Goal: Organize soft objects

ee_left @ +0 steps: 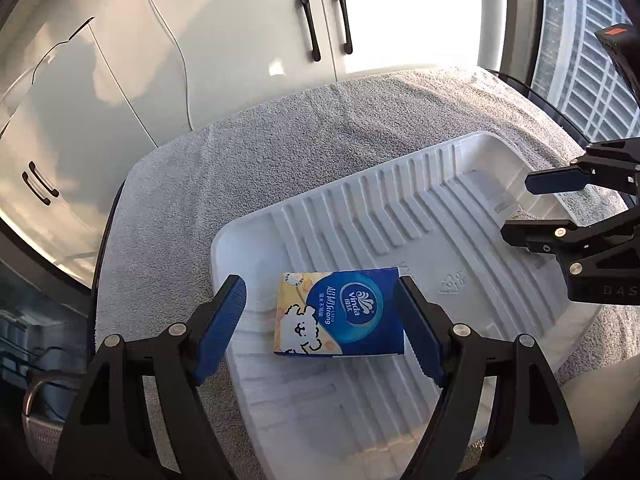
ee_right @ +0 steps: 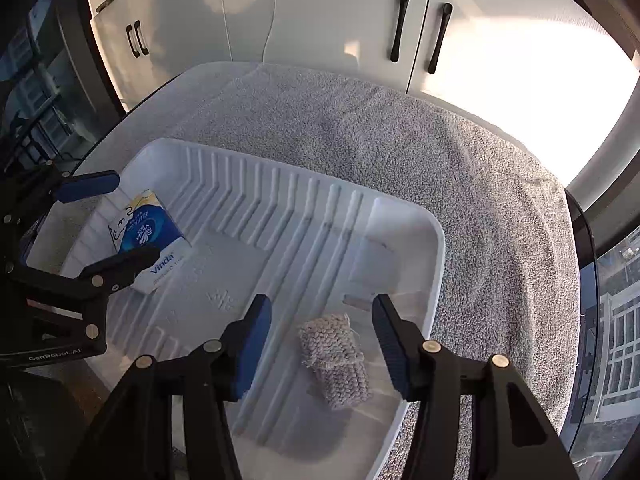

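Observation:
A blue and yellow Vinda tissue pack (ee_left: 340,314) lies in the white ribbed tray (ee_left: 400,208). My left gripper (ee_left: 320,304) is open, its blue pads either side of the pack; the right pad is at the pack's edge. In the right wrist view a beige knitted cloth (ee_right: 334,360) lies in the tray (ee_right: 436,264) between the open fingers of my right gripper (ee_right: 320,340), not gripped. The tissue pack (ee_right: 150,240) and left gripper (ee_right: 108,220) show at the left there. The right gripper (ee_left: 520,208) shows at the right of the left wrist view.
The tray sits on a grey towel (ee_left: 260,152) that covers a dark round table (ee_right: 580,216). White cabinets with black handles (ee_left: 312,28) stand behind. A window (ee_left: 580,60) is at the right.

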`<act>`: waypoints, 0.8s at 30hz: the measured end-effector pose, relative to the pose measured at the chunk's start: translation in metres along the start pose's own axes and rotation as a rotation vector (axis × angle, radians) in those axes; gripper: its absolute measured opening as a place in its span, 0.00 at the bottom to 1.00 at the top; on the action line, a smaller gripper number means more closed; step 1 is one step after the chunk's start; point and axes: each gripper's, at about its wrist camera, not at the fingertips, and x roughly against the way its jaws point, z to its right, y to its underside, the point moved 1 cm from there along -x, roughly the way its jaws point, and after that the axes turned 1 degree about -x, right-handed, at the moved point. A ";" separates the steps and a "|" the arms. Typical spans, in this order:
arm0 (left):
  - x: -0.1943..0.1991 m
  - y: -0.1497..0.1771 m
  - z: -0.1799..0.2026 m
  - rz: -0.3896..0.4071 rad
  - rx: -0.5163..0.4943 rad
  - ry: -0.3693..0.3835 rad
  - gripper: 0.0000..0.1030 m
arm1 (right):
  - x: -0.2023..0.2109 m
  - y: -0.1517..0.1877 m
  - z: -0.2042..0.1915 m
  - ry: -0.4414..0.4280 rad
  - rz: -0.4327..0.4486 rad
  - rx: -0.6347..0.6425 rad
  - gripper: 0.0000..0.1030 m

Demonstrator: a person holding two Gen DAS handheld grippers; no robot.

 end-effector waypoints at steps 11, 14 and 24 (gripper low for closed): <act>0.040 0.026 -0.056 0.051 0.172 -0.124 0.73 | 0.039 0.025 0.031 0.029 0.044 -0.126 0.58; 0.047 0.039 -0.064 0.043 0.199 -0.129 0.73 | 0.047 0.035 0.040 0.025 0.044 -0.164 0.58; 0.071 0.087 -0.075 0.033 0.237 -0.150 0.73 | 0.070 0.081 0.064 0.061 0.043 -0.248 0.58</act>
